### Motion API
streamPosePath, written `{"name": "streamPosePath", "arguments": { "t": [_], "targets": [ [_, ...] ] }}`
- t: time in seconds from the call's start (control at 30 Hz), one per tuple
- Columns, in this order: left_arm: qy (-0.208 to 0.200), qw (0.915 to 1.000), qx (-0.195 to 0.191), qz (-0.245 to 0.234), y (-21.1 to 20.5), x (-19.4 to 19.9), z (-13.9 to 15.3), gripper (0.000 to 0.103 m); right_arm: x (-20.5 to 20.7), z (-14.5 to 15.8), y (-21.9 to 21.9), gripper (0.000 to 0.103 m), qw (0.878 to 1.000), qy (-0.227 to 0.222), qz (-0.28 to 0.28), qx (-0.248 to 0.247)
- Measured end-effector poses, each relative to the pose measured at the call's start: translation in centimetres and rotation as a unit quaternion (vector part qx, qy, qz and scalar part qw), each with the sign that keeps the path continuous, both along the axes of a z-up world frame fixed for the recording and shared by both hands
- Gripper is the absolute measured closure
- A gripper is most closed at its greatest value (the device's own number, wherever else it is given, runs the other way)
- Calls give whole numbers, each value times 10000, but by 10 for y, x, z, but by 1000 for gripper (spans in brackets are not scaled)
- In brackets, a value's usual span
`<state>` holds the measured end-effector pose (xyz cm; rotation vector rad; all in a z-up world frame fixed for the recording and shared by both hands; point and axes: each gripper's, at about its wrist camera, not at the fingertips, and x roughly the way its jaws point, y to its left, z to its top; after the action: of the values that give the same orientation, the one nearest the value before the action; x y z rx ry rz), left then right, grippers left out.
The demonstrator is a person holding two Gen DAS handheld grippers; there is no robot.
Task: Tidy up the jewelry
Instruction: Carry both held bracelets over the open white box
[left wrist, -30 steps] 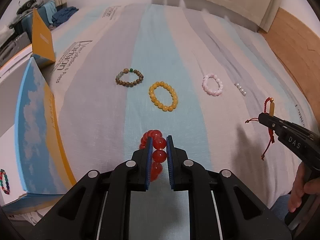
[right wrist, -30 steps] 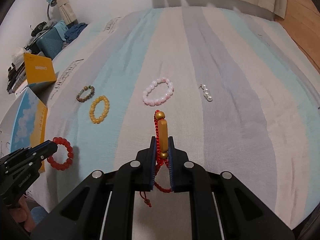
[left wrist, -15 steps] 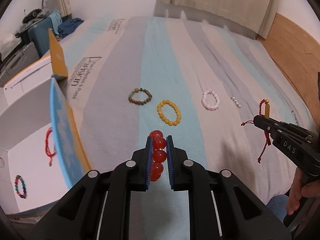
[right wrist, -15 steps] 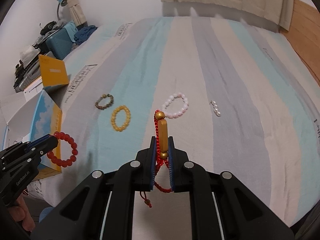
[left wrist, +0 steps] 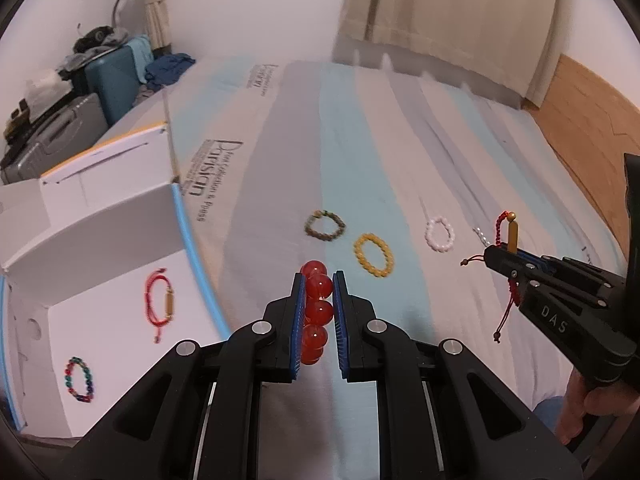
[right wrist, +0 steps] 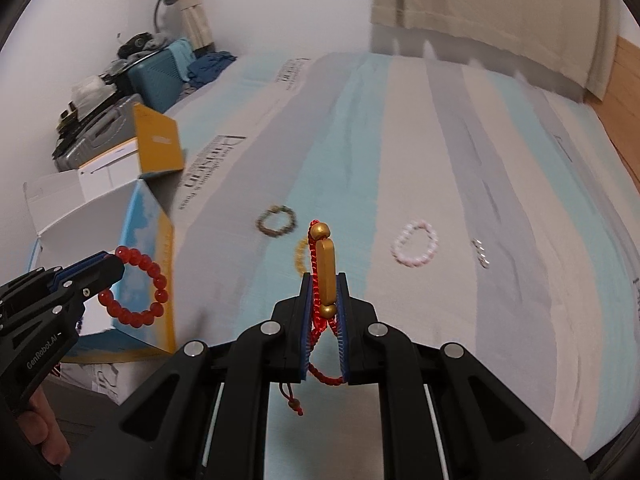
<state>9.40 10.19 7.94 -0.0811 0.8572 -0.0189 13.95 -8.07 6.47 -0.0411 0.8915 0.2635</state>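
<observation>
My left gripper [left wrist: 319, 280] is shut on a red bead bracelet [left wrist: 317, 308], held above the bed near the open white box [left wrist: 100, 240]; the bracelet hangs as a ring in the right wrist view [right wrist: 136, 284]. My right gripper [right wrist: 325, 280] is shut on a red cord bracelet with a gold bar [right wrist: 325, 272], also seen in the left wrist view [left wrist: 508, 236]. On the striped bed sheet [left wrist: 400, 168] lie a brown bead bracelet [left wrist: 325, 225], a yellow one [left wrist: 374, 255], a pink one [left wrist: 439, 233] and a small pearl piece [left wrist: 481, 236].
Inside the box lie a red cord bracelet [left wrist: 160, 304] and a multicoloured bead bracelet [left wrist: 80, 378]. The box's blue and yellow flaps [right wrist: 152, 248] stand up at the bed's left side. Suitcases and clutter [left wrist: 80, 92] stand at the far left. A wooden headboard [left wrist: 592, 128] is at right.
Both grippers have risen from the bed with their bracelets still held. The left one has swung left, so the box's inside has come into view.
</observation>
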Motion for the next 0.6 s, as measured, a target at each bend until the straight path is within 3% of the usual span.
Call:
{"name": "streamPosePath", "arguments": {
  "t": [0.6],
  "targets": [
    [-172,9960,-65,873,121,-45,26,91,-27,22,158,93,9938,-181,1095,-97]
  ]
}}
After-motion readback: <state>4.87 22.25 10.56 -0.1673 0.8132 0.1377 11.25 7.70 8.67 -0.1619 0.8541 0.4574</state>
